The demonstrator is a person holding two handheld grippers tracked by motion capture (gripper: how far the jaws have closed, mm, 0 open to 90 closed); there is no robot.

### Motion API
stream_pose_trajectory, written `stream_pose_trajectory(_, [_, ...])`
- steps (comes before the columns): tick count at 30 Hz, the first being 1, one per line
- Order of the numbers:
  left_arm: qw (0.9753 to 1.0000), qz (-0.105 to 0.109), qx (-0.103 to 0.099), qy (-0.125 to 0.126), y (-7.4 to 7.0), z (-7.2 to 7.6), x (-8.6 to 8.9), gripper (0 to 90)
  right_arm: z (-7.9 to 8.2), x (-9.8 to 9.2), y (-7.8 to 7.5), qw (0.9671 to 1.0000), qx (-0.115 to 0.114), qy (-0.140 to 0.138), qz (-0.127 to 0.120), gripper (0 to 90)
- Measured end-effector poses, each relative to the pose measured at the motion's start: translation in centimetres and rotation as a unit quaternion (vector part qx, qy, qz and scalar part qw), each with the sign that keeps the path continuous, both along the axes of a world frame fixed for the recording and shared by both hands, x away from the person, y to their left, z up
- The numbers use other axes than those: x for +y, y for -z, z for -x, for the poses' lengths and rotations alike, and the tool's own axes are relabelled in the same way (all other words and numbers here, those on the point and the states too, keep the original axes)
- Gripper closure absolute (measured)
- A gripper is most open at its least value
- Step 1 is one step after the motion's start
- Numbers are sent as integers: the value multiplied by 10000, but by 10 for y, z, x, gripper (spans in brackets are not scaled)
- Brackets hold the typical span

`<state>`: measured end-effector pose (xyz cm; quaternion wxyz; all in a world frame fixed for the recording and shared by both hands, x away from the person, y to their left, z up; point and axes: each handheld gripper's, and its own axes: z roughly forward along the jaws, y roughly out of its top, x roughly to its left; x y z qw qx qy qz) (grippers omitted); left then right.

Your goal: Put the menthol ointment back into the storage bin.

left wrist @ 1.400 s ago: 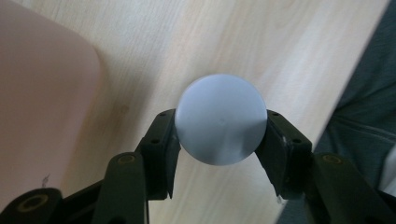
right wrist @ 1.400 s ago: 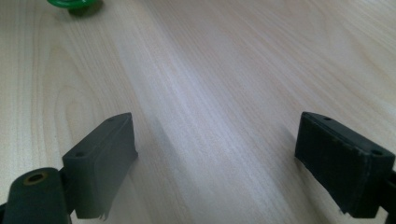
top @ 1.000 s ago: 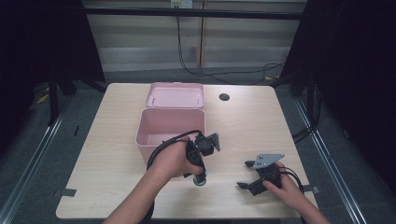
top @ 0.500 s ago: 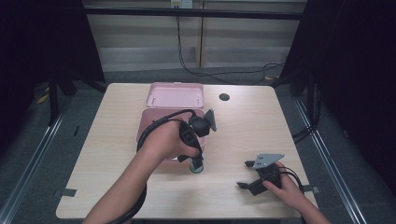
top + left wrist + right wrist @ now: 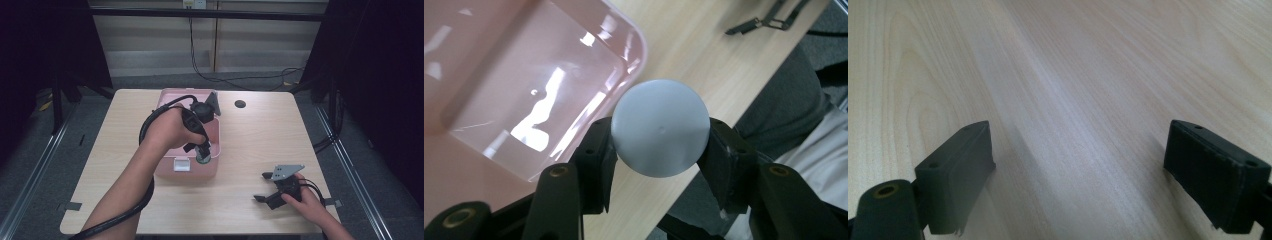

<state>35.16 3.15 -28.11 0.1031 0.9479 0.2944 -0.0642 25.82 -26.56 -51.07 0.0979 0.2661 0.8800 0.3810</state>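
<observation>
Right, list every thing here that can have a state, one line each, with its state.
Pink box: open, lid swung back, nothing seen inside it in the left gripper view.
Grey ball: clamped between the jaws, held above the box's near right corner.
Left hand-held gripper: shut on the ball.
Right hand-held gripper: jaws wide apart, holding nothing, low over the table.

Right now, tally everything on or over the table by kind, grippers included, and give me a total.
Grippers: 2, the left gripper and the right gripper
Pink boxes: 1, the box
Grey balls: 1, the ball, clamped in the left gripper at the box's rim
Dark round spots on the table: 1, the spot
Total: 5
</observation>
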Motion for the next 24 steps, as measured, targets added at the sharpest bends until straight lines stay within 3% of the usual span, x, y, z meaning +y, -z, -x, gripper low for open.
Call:
stream_pose_trajectory(10, [9989, 12, -100, -457, 10, -26, 9, 503, 0, 0, 0, 10000, -8, -3, 1, 119])
stream_pose_trajectory(15, [9970, -145, -55, -764, 21, -38, 15, 503, 0, 0, 0, 10000, -11, -1, 0, 119])
stream_pose_trajectory(24, [9922, -182, -29, -1230, 46, -63, 27, 503, 0, 0, 0, 10000, -8, -5, -4, 119])
